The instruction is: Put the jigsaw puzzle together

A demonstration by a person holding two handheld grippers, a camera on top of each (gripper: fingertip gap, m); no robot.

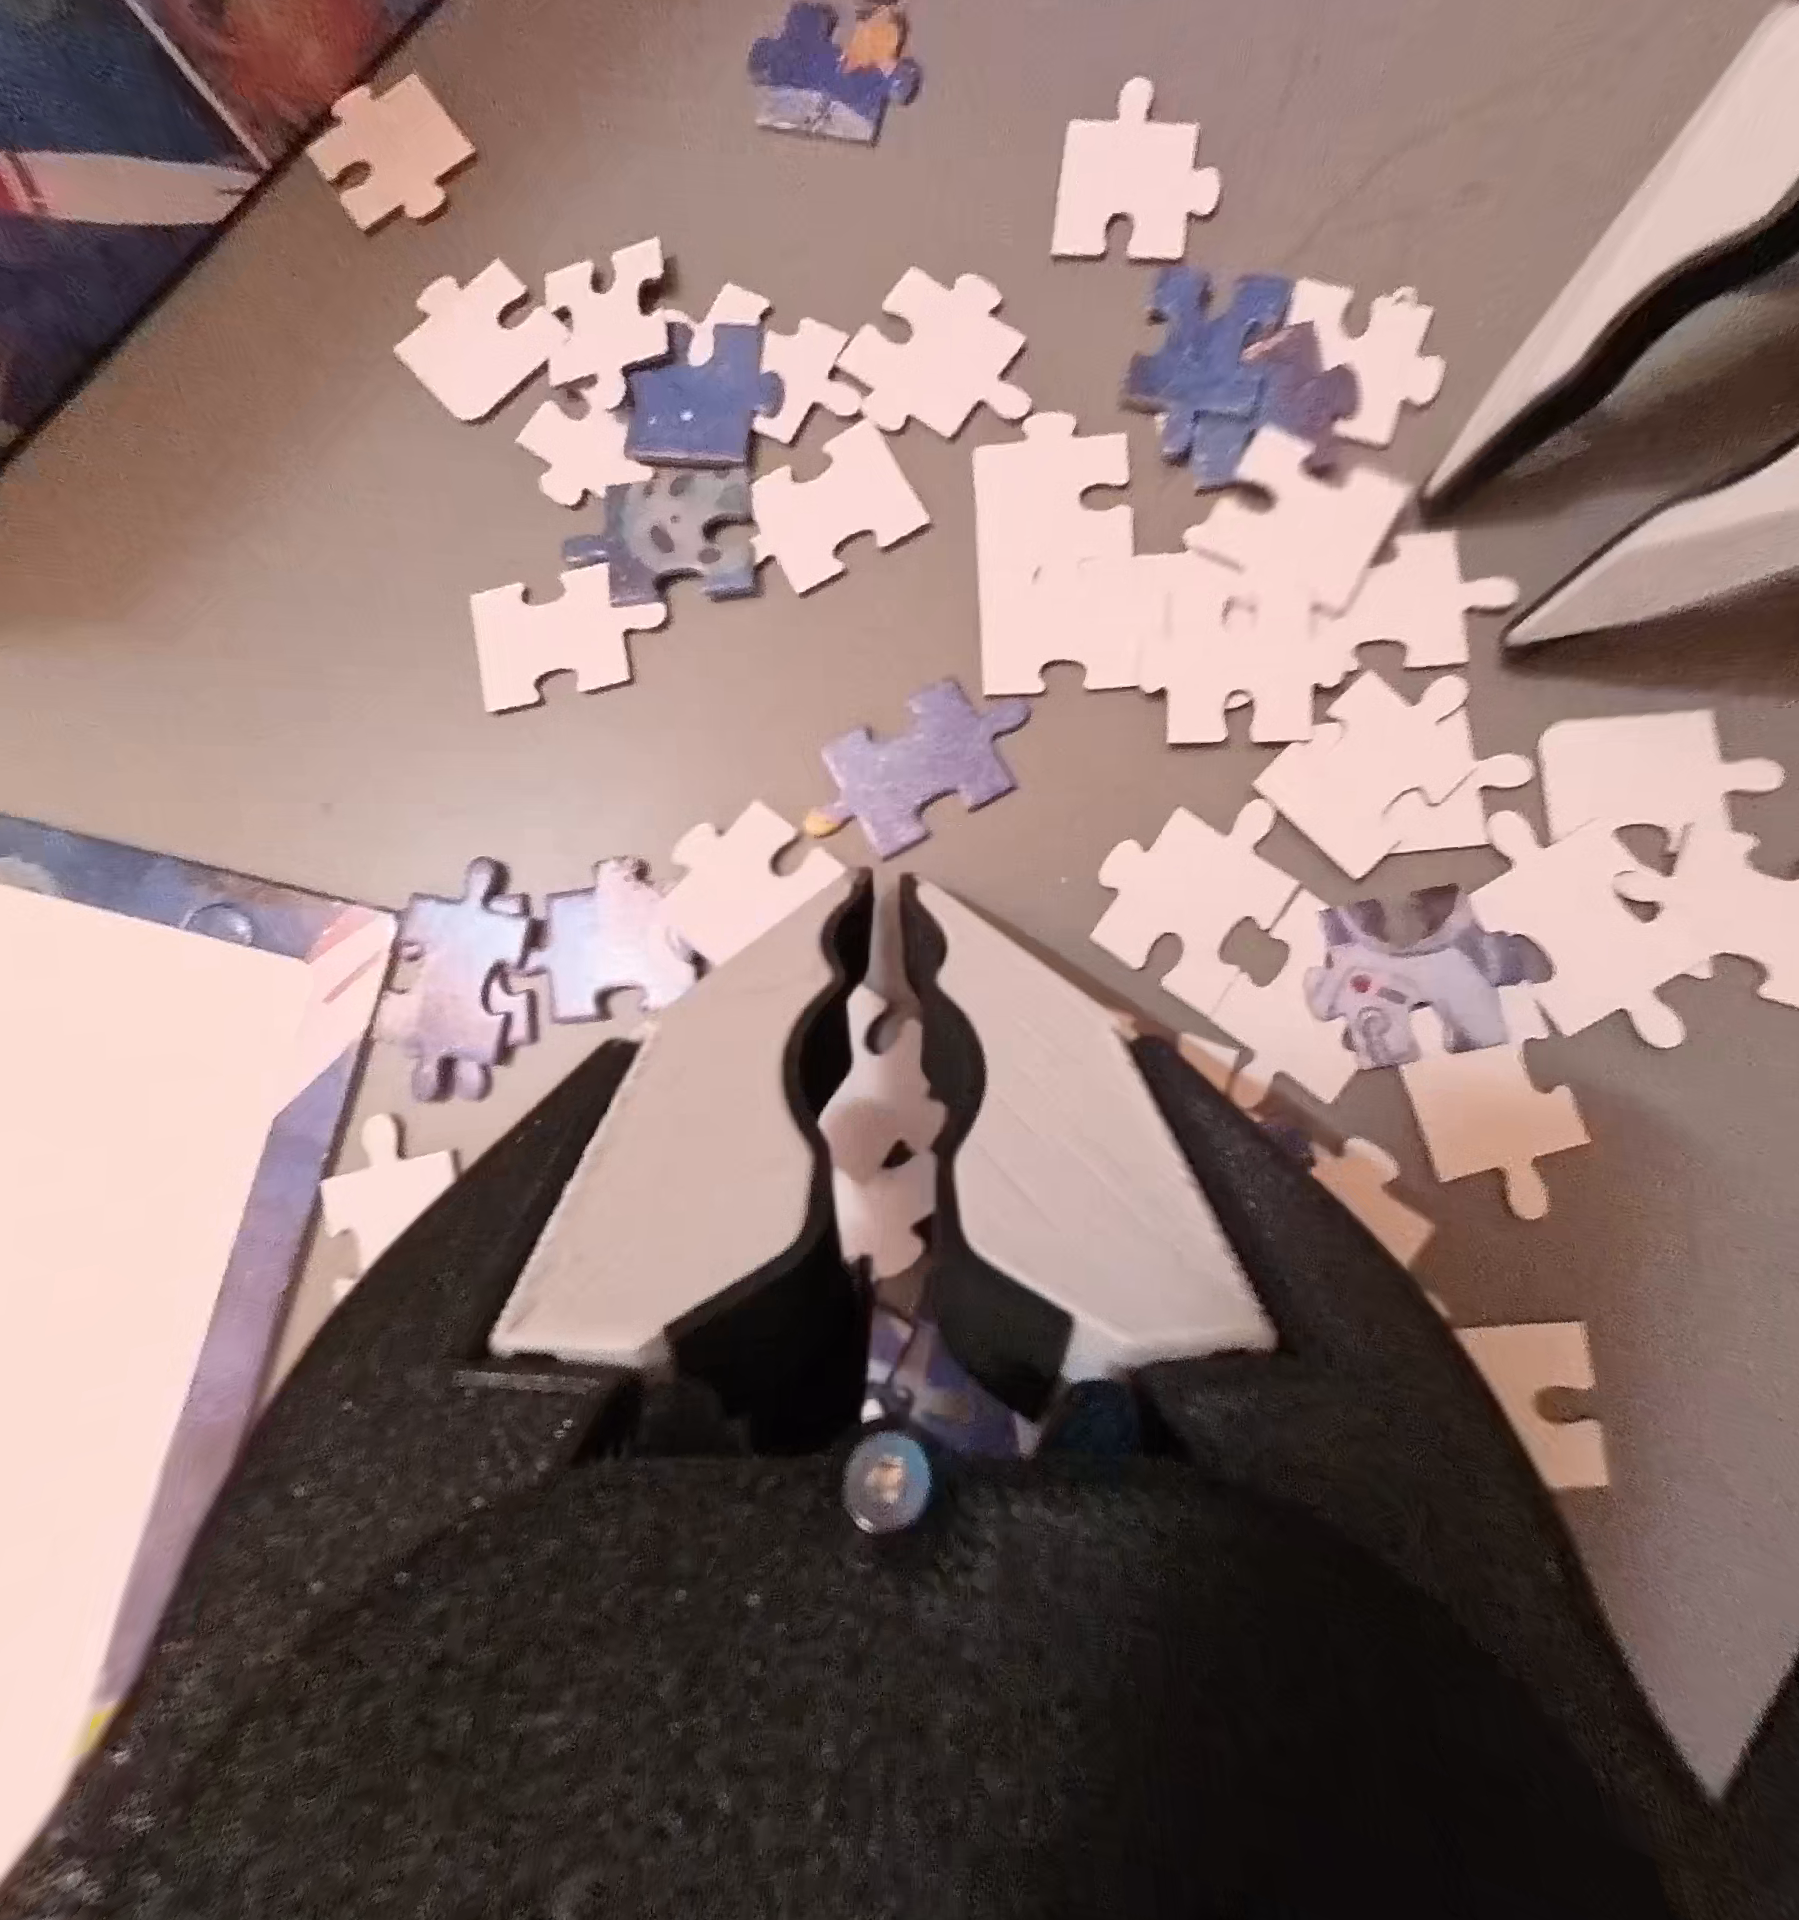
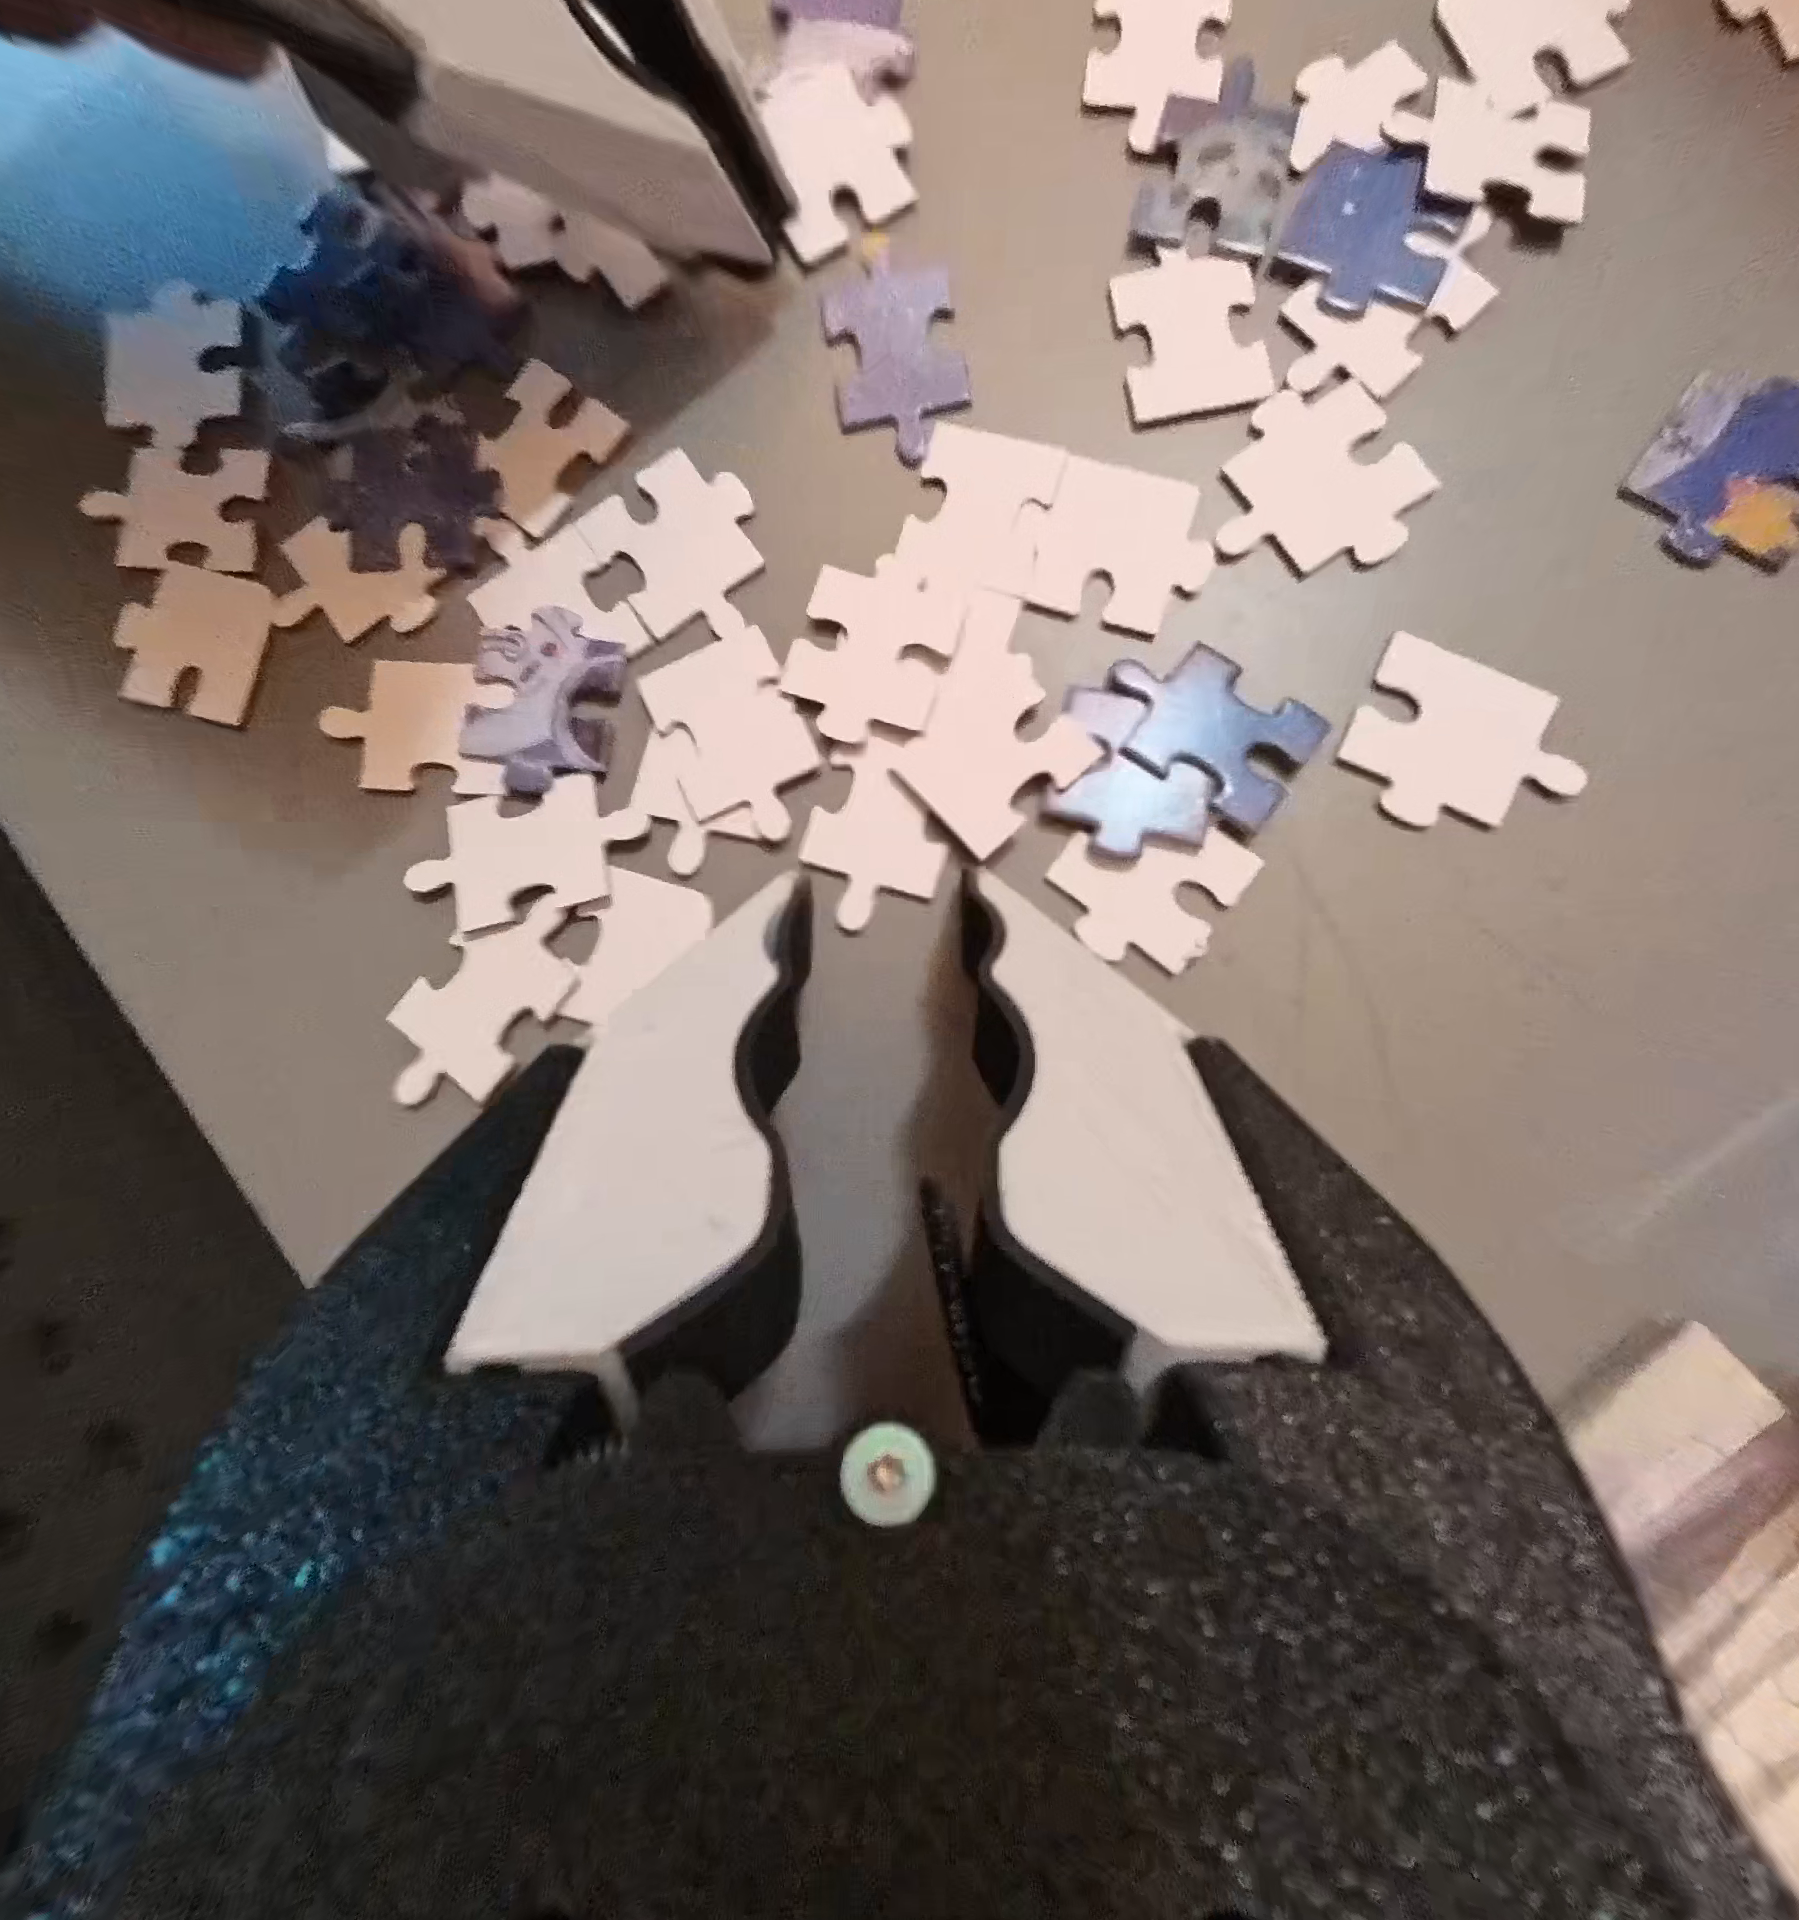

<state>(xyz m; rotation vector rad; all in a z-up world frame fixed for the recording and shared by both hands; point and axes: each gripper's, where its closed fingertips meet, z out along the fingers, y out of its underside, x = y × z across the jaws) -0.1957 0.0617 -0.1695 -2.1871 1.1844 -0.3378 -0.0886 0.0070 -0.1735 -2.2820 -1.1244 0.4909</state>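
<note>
Many puzzle pieces lie scattered on the grey table (image 1: 199,665), most white side up, a few blue picture side up. My left gripper (image 1: 884,894) is low over the pile with its jaws nearly together on a thin white puzzle piece (image 1: 887,956) held edge-on. A blue piece (image 1: 916,769) lies just ahead of its tips. My right gripper (image 2: 879,894) is open and empty above a cluster of white pieces (image 2: 978,644). The right gripper also shows in the left wrist view (image 1: 1477,566), and the left gripper in the right wrist view (image 2: 666,156).
A printed puzzle box (image 1: 74,208) lies at the far left. A white sheet with a blue border (image 1: 95,1195) lies at the near left. In the right wrist view the table edge drops to carpet (image 2: 43,1143) on the left, and a clear container (image 2: 1726,1507) stands at the lower right.
</note>
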